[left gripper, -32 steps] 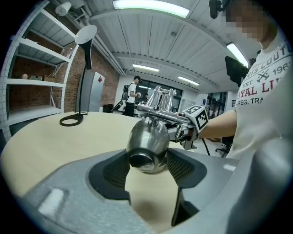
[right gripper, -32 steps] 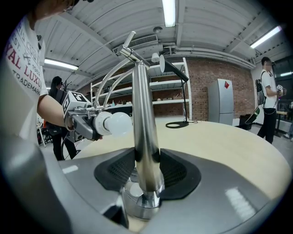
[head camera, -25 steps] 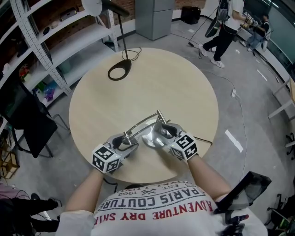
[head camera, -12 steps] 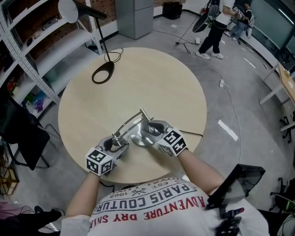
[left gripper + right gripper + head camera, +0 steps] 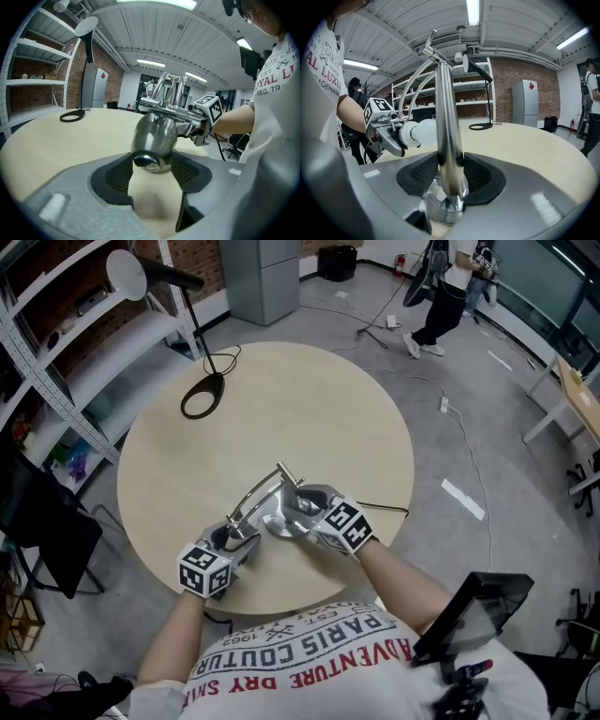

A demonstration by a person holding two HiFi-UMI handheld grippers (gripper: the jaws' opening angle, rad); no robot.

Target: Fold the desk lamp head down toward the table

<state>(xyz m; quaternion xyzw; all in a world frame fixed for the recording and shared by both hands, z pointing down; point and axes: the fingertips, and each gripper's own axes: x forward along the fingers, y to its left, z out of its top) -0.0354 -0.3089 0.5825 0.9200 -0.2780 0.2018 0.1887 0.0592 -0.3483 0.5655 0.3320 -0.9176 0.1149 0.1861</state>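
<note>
Our left gripper's (image 5: 152,159) dark ribbed pads (image 5: 115,176) were clamped on either side of the bell-shaped chrome lamp head (image 5: 154,133), whose rounded cap pointed back at the camera. Our right gripper's (image 5: 450,176) pads (image 5: 483,176) were closed on the upright chrome stem (image 5: 447,136), just above the round chrome base (image 5: 440,211) resting on the tabletop. From that right gripper view, at 9 o'clock of the stem, we could see a white bulb (image 5: 419,131) poking out of the lamp head.

From the head view, the two grippers sat close together, the left gripper (image 5: 246,529) at 8 o'clock of the right gripper (image 5: 302,512). The chrome desk lamp (image 5: 267,491) lay between them, its thin double arms rising from the head to a joint at 12 o'clock and bending back down to the base. The lamp stood at the 6 o'clock edge of a round pale wooden table (image 5: 309,409), nearest our body.

Across the table, at its 10 o'clock edge, stood a black lamp with a ring-shaped base (image 5: 202,395) and a white disc head. Beyond it, white metal shelving (image 5: 56,324) ran along a brick wall. A grey cabinet (image 5: 262,277) stood at 12 o'clock, and a person (image 5: 450,287) stood on the grey floor at 1 o'clock.
</note>
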